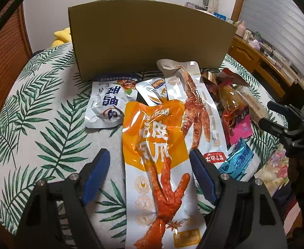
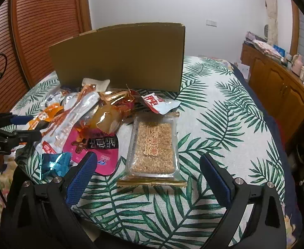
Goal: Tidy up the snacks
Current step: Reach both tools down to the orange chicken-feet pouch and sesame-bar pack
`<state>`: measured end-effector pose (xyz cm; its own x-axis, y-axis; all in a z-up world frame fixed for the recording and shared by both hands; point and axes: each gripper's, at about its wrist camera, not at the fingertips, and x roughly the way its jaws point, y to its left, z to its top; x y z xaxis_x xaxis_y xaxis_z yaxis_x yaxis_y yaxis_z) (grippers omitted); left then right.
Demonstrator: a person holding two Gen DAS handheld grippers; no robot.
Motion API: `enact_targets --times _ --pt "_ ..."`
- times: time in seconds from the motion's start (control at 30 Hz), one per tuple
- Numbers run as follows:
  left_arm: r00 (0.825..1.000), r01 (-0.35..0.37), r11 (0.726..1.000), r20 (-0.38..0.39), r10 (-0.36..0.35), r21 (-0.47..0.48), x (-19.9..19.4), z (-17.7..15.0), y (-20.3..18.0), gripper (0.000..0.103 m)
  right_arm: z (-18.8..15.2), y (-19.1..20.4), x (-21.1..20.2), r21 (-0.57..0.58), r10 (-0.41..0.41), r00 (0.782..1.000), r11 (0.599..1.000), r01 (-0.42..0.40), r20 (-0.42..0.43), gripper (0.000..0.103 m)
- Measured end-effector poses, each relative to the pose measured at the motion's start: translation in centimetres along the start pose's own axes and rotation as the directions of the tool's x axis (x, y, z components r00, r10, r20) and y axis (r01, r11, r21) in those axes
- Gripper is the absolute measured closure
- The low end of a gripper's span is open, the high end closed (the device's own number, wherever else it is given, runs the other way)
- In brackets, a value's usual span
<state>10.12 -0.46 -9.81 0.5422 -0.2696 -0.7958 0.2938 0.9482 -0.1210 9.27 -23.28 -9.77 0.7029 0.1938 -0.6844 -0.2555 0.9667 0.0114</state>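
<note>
A: Where do the snacks lie?

B: In a loose heap on a leaf-print cloth [image 2: 224, 112], in front of an upright cardboard box [image 1: 149, 39] that stands at the back of the heap. I cannot tell what surface is under the cloth.

A: What is the left hand-held gripper [image 1: 149, 168] doing?

B: It points down over an orange-and-white chicken-foot packet [image 1: 158, 166]. Its blue pads stand on either side of the packet; the right pad is at the packet's edge, the left pad is apart from it with cloth showing between. The jaws are released and grip nothing.

A: What is next to that packet?

B: A second, paler chicken-foot packet [image 1: 195, 105] lies partly under it, reaching back toward the box. A white pouch with blue characters [image 1: 108, 105] lies to the left.

A: And the right hand-held gripper [image 2: 147, 178]?

B: Released too, jaws wide. A clear packet of sesame brittle [image 2: 154, 147] lies flat between the pads, touching neither. A pink pouch [image 2: 100, 149] sits just beside the left pad, and a small blue foil wrapper [image 2: 54, 164] is left of that.

A: Anything else?

B: A wooden cabinet [image 2: 276, 87] with clutter on top runs along the right wall.
</note>
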Motion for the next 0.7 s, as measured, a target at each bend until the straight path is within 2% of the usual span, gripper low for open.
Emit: enact_targets --times 0.03,0.1,0.57,0.63,0.7 --pt "1.0 0.002 1.0 0.001 -0.002 0.003 0.0 0.0 0.0 0.028 0.0 0.0 0.1 -0.002 -0.001 1.0 1.0 0.001 -0.001 0.003" --pt "1.0 0.018 1.0 0.007 -0.018 0.011 -0.2 0.0 0.0 0.047 0.0 0.0 0.3 -0.006 -0.001 1.0 1.0 0.001 -0.004 0.003" --pt "0.997 0.067 0.996 0.033 -0.065 -0.063 -1.1 -0.7 3.5 0.051 1.1 -0.6 1.9 0.015 0.035 0.998 0.999 -0.034 -0.05 0.003" --pt "0.997 0.066 0.996 0.038 -0.063 -0.058 -1.1 -0.7 3.5 0.052 1.4 -0.8 2.5 0.014 0.039 0.997 0.999 -0.038 -0.07 0.006" --pt "0.997 0.064 0.996 0.043 -0.062 -0.055 -1.2 -0.8 3.5 0.053 1.7 -1.1 3.2 0.013 0.048 0.994 0.999 -0.047 -0.099 0.013"
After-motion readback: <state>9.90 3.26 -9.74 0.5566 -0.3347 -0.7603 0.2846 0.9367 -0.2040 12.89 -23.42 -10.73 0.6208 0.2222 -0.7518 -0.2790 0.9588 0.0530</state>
